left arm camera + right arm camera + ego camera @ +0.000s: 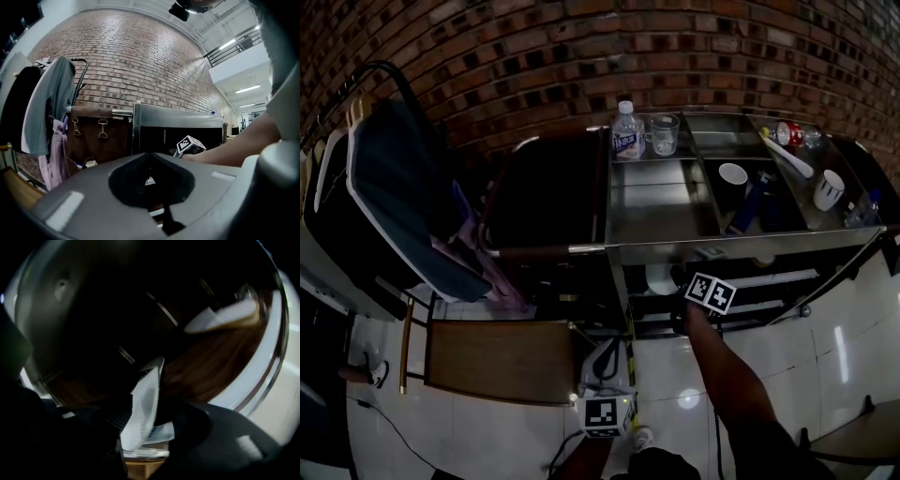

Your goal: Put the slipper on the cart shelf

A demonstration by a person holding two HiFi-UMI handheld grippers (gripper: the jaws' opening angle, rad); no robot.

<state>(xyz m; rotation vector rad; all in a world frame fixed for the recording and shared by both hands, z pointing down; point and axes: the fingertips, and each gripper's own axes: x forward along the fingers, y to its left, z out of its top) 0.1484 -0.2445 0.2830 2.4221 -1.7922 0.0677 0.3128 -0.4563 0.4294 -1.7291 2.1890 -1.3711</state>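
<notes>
1. Two tongs: the right gripper (140, 427) clamps the slipper (145, 401) on edge, under the cart's (656, 246) front edge (dark in there).
2. Empty, the left gripper (150, 159) is closed.
3. Back-left corner compartment (645, 154) holds bottle (626, 131) and mug (663, 134); middle bin (722, 211) holds a cup (732, 175).

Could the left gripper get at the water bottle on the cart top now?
Probably yes. The left gripper hangs low, jaws shut on nothing, and the water bottle stands at the far left corner of the cart, bare steel before it, a glass mug beside it.
</notes>
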